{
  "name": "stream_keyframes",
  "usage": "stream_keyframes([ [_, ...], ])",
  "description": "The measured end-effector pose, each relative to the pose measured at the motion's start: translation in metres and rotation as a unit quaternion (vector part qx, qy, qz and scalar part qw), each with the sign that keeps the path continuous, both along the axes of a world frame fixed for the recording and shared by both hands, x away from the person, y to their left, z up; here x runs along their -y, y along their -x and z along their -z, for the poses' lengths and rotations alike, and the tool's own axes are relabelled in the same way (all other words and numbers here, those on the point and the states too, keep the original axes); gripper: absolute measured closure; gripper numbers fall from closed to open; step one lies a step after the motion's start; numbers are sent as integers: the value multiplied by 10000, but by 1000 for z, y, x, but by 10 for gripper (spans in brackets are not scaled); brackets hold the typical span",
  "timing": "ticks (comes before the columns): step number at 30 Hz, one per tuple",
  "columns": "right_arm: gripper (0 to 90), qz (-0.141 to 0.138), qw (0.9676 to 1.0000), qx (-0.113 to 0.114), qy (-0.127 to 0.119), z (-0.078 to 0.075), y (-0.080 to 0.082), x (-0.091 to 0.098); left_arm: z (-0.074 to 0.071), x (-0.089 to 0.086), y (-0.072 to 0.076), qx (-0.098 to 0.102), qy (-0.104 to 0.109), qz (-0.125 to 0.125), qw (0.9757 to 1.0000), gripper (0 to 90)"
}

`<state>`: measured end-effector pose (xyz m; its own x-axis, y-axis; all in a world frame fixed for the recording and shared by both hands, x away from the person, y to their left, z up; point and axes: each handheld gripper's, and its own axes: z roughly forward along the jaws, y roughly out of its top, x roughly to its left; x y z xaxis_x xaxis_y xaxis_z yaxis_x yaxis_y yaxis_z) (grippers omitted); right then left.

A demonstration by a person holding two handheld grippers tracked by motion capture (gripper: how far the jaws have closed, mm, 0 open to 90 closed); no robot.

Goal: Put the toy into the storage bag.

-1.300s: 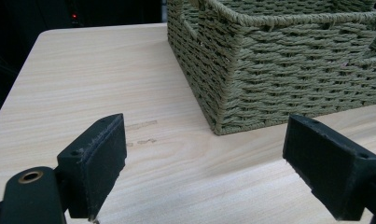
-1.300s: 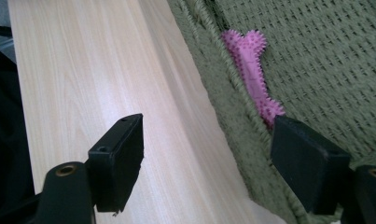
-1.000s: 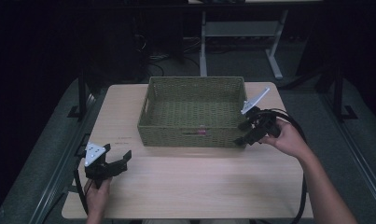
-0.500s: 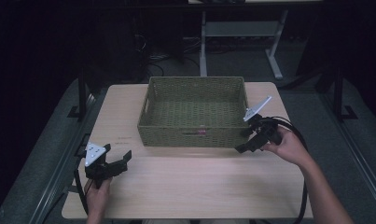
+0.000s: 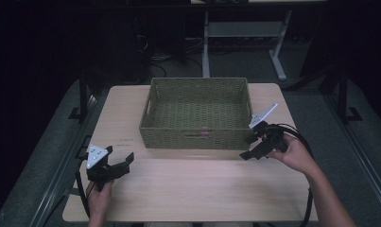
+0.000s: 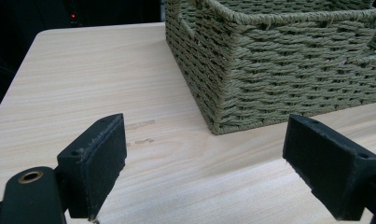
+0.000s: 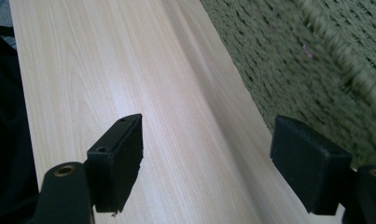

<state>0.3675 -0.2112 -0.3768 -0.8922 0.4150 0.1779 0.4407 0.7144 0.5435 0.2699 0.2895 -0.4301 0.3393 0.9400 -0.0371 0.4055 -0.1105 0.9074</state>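
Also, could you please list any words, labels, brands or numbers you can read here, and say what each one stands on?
No text can be read.
Table: a small dark mark near the basket's left front corner, too small to read.
Basket front: a small pink spot, too blurred to tell whether it bears lettering.

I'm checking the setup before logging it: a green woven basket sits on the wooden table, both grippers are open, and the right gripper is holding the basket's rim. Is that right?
Not quite. The right gripper holds nothing: in the right gripper view its jaws stand apart over bare table, beside the basket. The rest is right: the left gripper is open too.
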Motion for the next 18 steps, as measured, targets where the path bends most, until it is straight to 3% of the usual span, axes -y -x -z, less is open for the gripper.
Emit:
stream_keyframes([
  [18, 251, 114, 9998, -112, -78, 25, 16, 11, 0, 1, 0, -9, -26, 17, 10000, 130],
])
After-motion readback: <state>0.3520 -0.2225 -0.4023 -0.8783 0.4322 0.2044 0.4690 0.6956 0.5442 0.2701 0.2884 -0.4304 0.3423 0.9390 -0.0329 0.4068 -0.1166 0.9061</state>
